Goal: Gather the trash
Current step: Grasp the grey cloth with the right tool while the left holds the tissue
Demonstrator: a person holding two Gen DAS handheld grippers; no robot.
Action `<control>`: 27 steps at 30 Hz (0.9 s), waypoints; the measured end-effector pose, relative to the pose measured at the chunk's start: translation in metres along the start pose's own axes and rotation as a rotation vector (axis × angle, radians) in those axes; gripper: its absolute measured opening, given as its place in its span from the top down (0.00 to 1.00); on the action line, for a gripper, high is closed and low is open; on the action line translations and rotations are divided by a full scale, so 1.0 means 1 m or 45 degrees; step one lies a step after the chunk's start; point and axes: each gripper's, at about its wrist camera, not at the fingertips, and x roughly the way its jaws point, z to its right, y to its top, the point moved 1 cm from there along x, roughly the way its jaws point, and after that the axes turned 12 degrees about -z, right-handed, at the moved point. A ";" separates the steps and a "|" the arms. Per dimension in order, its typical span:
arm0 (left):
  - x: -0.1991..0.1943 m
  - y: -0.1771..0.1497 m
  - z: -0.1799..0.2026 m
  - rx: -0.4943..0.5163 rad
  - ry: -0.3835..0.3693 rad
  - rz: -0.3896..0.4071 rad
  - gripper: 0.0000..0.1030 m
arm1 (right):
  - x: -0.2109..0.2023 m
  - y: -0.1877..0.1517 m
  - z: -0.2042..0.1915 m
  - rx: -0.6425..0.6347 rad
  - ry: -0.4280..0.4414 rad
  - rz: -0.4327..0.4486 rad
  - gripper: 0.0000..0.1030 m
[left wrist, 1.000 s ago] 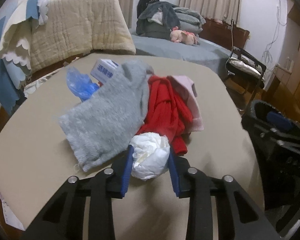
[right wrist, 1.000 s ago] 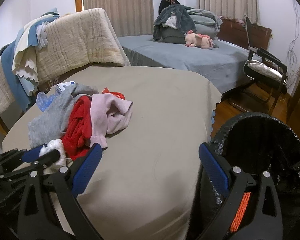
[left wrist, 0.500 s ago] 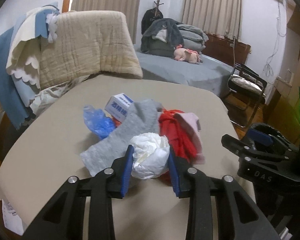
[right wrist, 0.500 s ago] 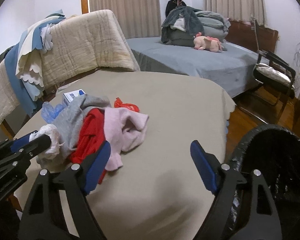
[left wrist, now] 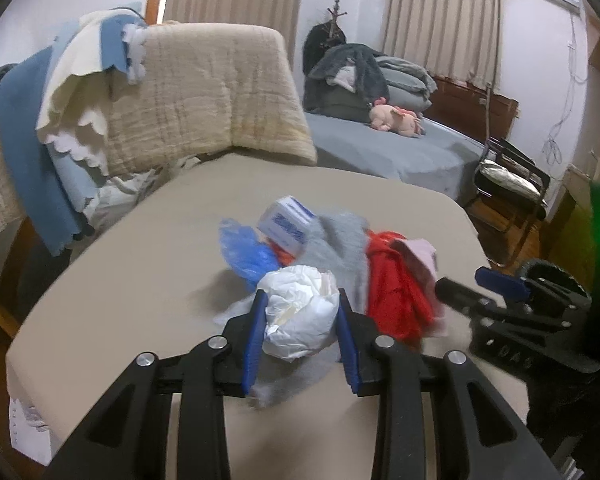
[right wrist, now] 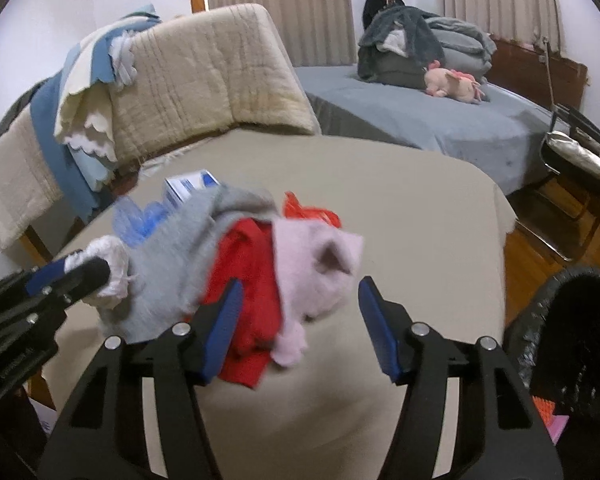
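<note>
Left wrist view: the left gripper at lower centre has its blue pads pressed against both sides of a crumpled white paper wad, jaws partly closed around it; the wad is wrinkled, rounded and held in front of the clothing heap. Behind it, mid-frame on the smooth beige table, lie a fuzzy grey garment, a ribbed red garment, a pale pink garment, a translucent blue plastic bag and a small white-and-blue carton. The right gripper enters at the right edge, seen side-on, so its gap cannot be judged here.

Right wrist view: the right gripper at lower centre has its jaws closing, pads apart, framing the near edge of the red garment and pink garment; the left pad overlaps the red cloth, but contact cannot be told from the blurred picture. Only this view shows the black-lined trash bin, glossy and crinkled, at lower right beside the table edge, and an orange-red plastic scrap behind the pink cloth. The left gripper appears at the left edge with the white wad in its tip. The grey garment, blue bag and carton sit left of centre.

Both views show a quilted cream blanket draped at upper left and a pink plush toy on a grey bed at upper right.
</note>
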 end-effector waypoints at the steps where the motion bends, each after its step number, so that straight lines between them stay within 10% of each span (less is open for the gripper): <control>1: -0.001 0.002 -0.004 -0.005 0.012 0.006 0.68 | 0.001 0.005 -0.006 -0.008 0.018 0.008 0.43; 14: 0.001 0.015 -0.055 -0.094 0.098 0.032 0.68 | 0.048 0.052 -0.059 -0.101 0.091 -0.029 0.46; 22: 0.004 0.017 -0.062 -0.115 0.100 0.033 0.68 | 0.056 0.056 -0.065 -0.163 0.154 -0.078 0.92; 27: -0.001 0.021 -0.058 -0.107 0.099 0.046 0.68 | 0.034 0.058 -0.062 -0.164 0.213 -0.035 0.96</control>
